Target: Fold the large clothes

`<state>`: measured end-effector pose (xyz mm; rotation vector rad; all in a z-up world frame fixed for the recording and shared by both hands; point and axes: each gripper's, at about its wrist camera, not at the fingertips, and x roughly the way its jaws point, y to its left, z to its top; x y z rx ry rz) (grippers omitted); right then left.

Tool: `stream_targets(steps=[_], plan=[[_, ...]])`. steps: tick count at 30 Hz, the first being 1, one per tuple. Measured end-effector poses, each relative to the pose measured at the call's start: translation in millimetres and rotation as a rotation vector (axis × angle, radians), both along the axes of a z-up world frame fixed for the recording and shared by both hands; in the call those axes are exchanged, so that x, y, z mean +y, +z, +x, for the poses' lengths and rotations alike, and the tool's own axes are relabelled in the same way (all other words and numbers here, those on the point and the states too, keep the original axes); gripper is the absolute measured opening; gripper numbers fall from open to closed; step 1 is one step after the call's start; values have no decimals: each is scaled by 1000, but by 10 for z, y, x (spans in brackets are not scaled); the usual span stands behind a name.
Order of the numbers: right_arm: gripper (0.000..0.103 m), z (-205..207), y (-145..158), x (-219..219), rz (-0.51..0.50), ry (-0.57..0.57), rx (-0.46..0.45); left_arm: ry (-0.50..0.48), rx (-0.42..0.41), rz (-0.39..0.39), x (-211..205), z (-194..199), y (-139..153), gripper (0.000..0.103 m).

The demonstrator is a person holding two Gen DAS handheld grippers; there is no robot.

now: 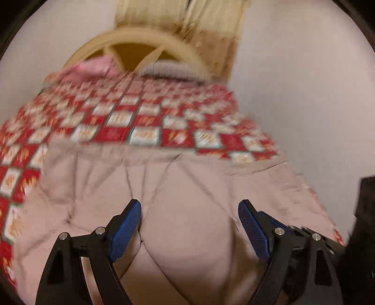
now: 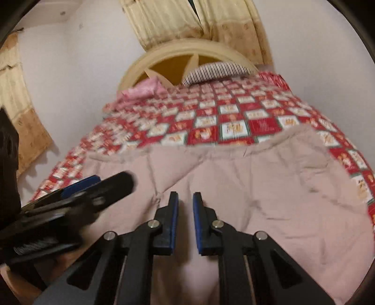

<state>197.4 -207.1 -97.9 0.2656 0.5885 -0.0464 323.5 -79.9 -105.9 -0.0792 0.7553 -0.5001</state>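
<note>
- Hovering over the near part of the garment (image 1: 187, 199), the left gripper (image 1: 189, 211) has its blue pads (image 1: 125, 228) spread wide, grasping nothing.
- The right gripper (image 2: 185, 201) has its jaws nearly closed, a narrow gap between the pads (image 2: 174, 218); whether cloth is pinched there cannot be told.
- The left gripper also appears at the left edge of the right wrist view.
- The beige garment (image 2: 246, 183) lies spread flat on the near half of the bed.
- A red checked bedspread (image 2: 211, 117) covers the bed beyond it.
- At the far end: a pink pillow (image 2: 143, 90), a striped pillow (image 2: 218, 70), a curved headboard (image 2: 187, 50) and curtains (image 2: 199, 21).
</note>
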Motion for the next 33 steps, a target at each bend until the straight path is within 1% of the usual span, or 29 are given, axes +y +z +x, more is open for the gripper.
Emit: stream_targets(steps=[1,2,3,4,5,6,9,12,14,16,17,18,20,21,22,24,27,28,29,30,31,33], plan=[[16,90,-109,-1,0,3,31,21,40,6,15,83,-140,85],[13,130,-206,-42,2,3,48,34,49,17,27,104,-243,85],[10,161,-292,-72,6,2,59,40,24,36,22,106,-341,85],[9,190,-412,-95,17,11,60,41,-23,47,-3,67,-394,86],[9,185,-488,-105,23,23,55,45,-49,51,-15,53,-433,87],[9,183,-519,-89,15,24,51,51,-53,56,-32,72,-476,88],[9,212,-551,-20,-32,13,66,66,-32,66,-83,190,-546,92],[9,237,-569,-31,-28,9,80,77,-1,99,-148,297,-599,96],[8,223,-563,-20,-35,-2,101,82,8,133,-198,333,-621,97],[9,153,-507,58,-77,7,114,90,5,176,-243,328,-636,97],[9,23,-427,91,-100,16,82,92,1,196,-265,318,-638,97],[9,-142,-327,68,-102,17,38,92,-2,205,-274,310,-640,97],[9,-389,-189,-66,-76,-19,-17,91,0,200,-270,319,-649,97],[9,-576,-110,-216,-58,-69,-47,91,1,202,-267,317,-649,97],[9,-713,-79,-344,-52,-108,-61,92,-1,205,-262,318,-647,97],[12,-866,-79,-543,-63,-171,-54,92,-3,213,-255,316,-647,97],[10,-976,-259,-860,-52,-260,19,91,-4,218,-270,320,-643,96],[7,-980,-412,-963,-26,-280,62,89,-6,219,-273,318,-641,97],[2,-967,-540,-1007,-10,-273,85,88,-7,218,-273,314,-636,97],[0,-947,-652,-1020,-20,-260,80,86,-8,214,-269,311,-633,97],[0,-929,-699,-1048,-7,-252,76,85,-7,211,-273,309,-630,97],[0,-927,-741,-1192,83,-237,74,80,-6,202,-267,296,-619,97]])
